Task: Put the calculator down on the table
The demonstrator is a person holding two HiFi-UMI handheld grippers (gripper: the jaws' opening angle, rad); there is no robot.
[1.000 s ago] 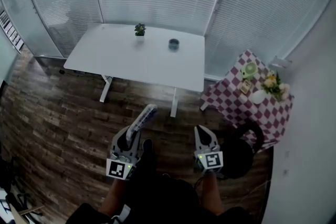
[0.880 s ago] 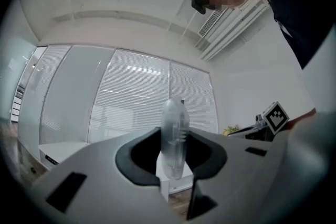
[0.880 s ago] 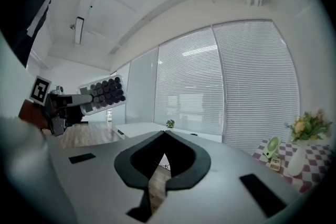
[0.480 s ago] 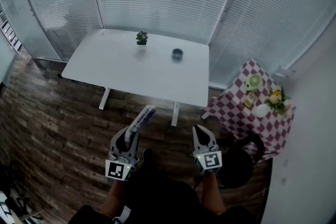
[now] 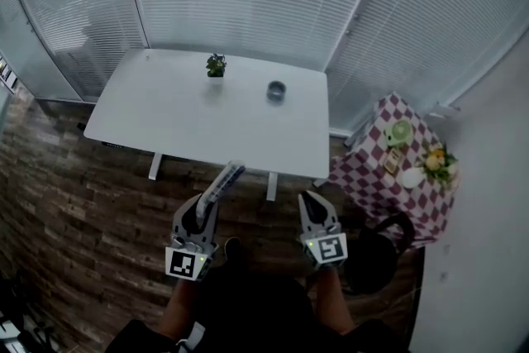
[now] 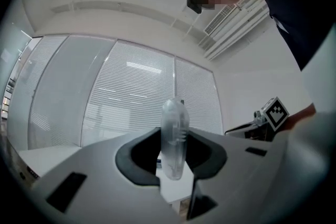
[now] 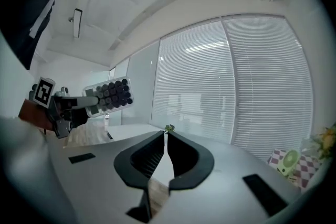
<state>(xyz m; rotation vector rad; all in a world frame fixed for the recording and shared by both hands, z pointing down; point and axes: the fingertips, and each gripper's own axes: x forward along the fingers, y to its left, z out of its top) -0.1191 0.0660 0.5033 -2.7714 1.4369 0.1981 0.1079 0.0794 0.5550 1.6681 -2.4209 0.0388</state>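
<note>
The left tongs (image 6: 174, 152) pinch the calculator (image 5: 225, 182) by one end. It juts forward in the air, standing on edge, just at the near edge of the white surface (image 5: 165, 120) and not resting on it. The right tongs (image 7: 165, 136) are pressed together on nothing, held alongside over the wooden floor (image 5: 83, 202).

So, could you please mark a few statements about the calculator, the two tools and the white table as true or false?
1. The left tool grips the calculator. True.
2. A potted plant stands on the white table. True.
3. The calculator lies on the white table. False: it is in the air, held in the left tool.
4. The right tool is wide open. False: its jaws are together, with nothing between them.
</note>
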